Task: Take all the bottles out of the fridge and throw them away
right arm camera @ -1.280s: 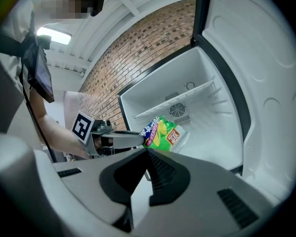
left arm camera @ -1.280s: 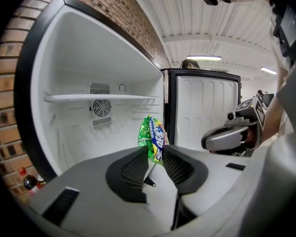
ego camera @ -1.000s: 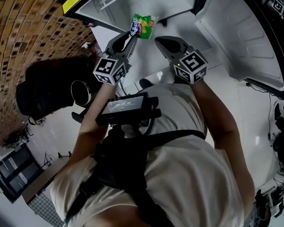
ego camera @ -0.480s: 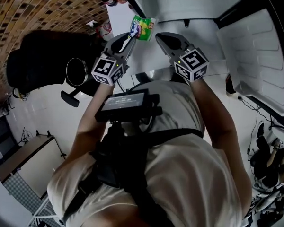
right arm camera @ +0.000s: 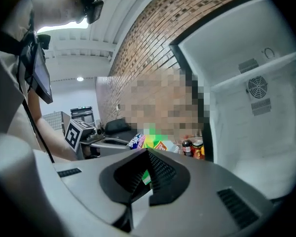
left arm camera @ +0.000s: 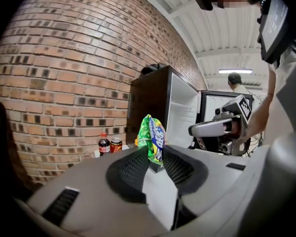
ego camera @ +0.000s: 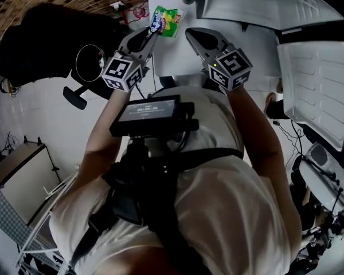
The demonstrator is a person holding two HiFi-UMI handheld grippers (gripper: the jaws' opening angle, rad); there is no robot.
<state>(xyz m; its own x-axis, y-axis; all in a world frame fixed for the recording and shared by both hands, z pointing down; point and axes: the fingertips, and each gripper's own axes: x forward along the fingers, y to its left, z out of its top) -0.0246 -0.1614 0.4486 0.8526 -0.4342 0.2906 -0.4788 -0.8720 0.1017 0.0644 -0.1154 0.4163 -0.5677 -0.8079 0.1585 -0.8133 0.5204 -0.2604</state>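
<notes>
My left gripper (ego camera: 152, 30) is shut on a green snack packet (ego camera: 163, 20), which stands upright between its pads in the left gripper view (left arm camera: 153, 137). To its right, at the same height, my right gripper (ego camera: 192, 34) is shut with nothing in it. Its jaws meet at the tip in the right gripper view (right arm camera: 148, 154). A dark cola bottle (left arm camera: 104, 145) and a can (left arm camera: 116, 144) stand on a white surface by the brick wall, ahead of both grippers. The right gripper view shows the bottle (right arm camera: 187, 147) and can (right arm camera: 198, 149) too.
The fridge (left arm camera: 160, 102) stands with its doors open; white door panels (ego camera: 315, 85) fill the right side of the head view. A brick wall (left arm camera: 64, 73) lies ahead and left. A bulky black object (ego camera: 40, 44) sits at the left. Another person (left arm camera: 235, 80) stands beyond the fridge.
The head view has swung: the fridge interior has slid off to the right, and bottles by the wall have come in at the top. Both grippers travelled along, the packet still held.
</notes>
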